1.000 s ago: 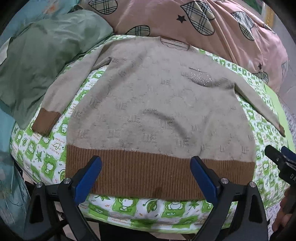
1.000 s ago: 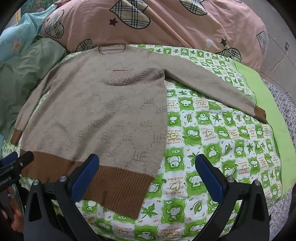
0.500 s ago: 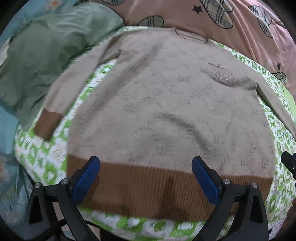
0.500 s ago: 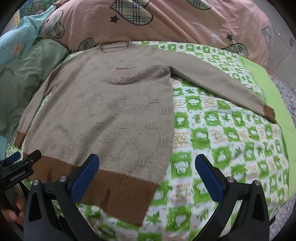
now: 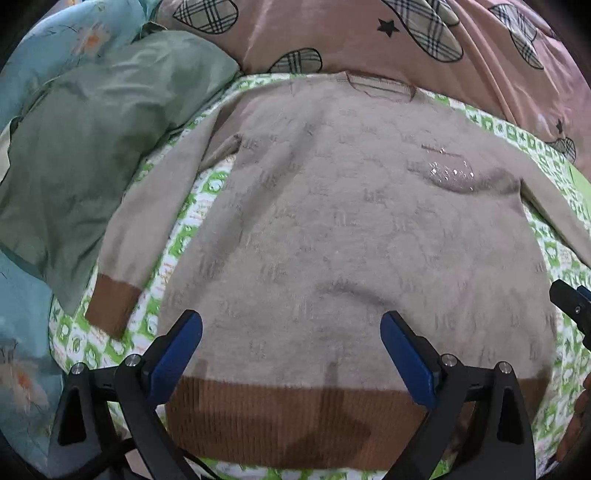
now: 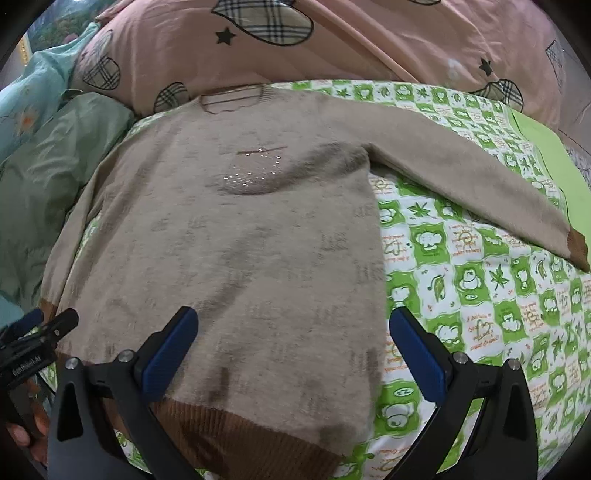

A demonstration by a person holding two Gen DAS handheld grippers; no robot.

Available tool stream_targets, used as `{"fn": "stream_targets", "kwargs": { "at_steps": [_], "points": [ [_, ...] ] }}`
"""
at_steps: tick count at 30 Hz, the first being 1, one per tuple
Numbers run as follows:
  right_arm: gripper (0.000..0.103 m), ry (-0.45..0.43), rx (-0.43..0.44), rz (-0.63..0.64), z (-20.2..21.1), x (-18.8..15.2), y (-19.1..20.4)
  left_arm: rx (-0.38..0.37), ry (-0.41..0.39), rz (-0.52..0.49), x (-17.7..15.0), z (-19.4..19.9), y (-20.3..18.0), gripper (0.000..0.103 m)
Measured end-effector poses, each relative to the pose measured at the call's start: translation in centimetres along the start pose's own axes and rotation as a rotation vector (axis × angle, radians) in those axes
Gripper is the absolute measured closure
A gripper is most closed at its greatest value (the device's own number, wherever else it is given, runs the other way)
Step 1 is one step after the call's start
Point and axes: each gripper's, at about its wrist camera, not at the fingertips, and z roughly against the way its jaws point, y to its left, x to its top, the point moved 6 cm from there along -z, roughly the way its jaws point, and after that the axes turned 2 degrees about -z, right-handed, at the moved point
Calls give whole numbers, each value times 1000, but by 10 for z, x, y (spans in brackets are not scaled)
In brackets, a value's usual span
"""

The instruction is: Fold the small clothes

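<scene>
Sweater [image 5: 354,236] in beige knit lies flat, front up, on the bed [image 6: 480,295], spread over a green-and-white cartoon-print sheet, its neckline toward the pink quilt [image 5: 369,33] at the far edge and its ribbed brown hem [image 5: 295,417] at the near edge. A small sparkling chest pocket [image 6: 255,173] shows on the front. One sleeve runs out along the sheet toward the right edge of the bed, ending in a brown cuff [image 6: 576,247]; the other sleeve slants down the left side, its brown cuff [image 5: 110,306] lying just beside a green pillow [image 5: 92,155] and a pale blue floral cover [image 5: 48,48].

The left hand-held gripper [image 5: 291,347] hovers over the lower body of the sweater near the hem, its blue-padded fingers [image 5: 177,347] spread wide with nothing between them; whether the tips touch the knit cannot be told. The right hand-held gripper [image 6: 293,347] sits over the sweater's lower right corner, likewise spread wide and holding nothing, one finger above the knit and the other above the bare sheet beside the garment's side edge. Each device shows at the rim of the other's view, near the hem.
</scene>
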Motion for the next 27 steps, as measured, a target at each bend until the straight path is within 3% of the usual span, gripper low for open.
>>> {"fn": "stream_targets", "kwargs": {
  "at_steps": [6,12,27],
  "points": [
    [0,-23,-10,10,23,-15,-6,6,-69,-6,-11,28,-16,5],
    [0,-48,-36,-14,41,-25,-18,-52,-108,-5,-14,41,-25,5],
    [0,-85,-70,-45,52,-18,-29,-64,-93,-61,-13,29,-27,5]
  ]
}}
